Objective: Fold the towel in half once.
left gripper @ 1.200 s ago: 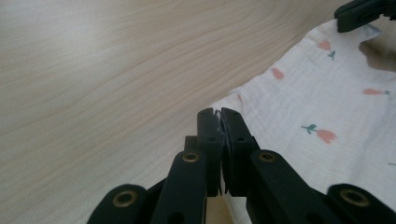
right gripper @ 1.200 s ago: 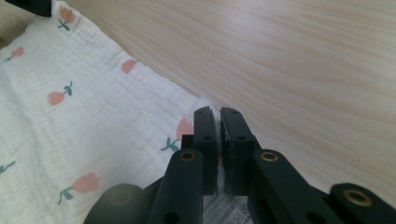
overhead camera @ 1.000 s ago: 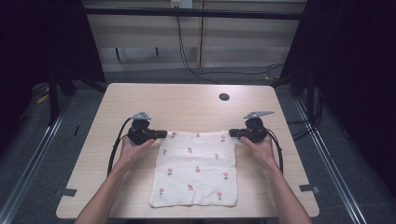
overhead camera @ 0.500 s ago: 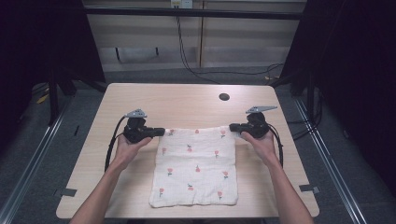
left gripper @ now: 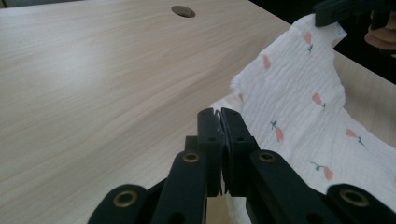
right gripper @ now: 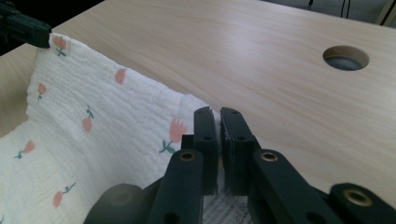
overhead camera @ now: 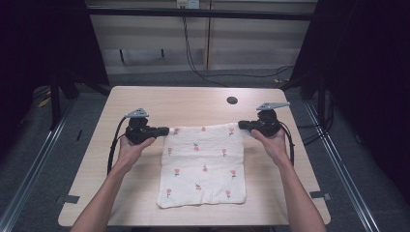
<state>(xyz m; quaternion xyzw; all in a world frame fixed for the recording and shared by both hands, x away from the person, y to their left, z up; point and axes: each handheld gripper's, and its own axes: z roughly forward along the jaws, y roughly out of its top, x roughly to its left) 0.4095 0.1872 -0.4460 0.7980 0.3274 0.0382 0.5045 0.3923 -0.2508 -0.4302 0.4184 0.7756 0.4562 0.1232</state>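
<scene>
Cloth's (overhead camera: 203,164) far edge lifted, stretched left-right between clamped left gripper (overhead camera: 164,130), right gripper (overhead camera: 243,125)

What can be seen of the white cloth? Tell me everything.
The cloth is white, crinkled woven fabric printed with small pink flowers on green stems, roughly square. Its near part lies flat on the wooden table; its far edge is lifted, stretched between the left tool and right tool, each shut on a far corner.
</scene>
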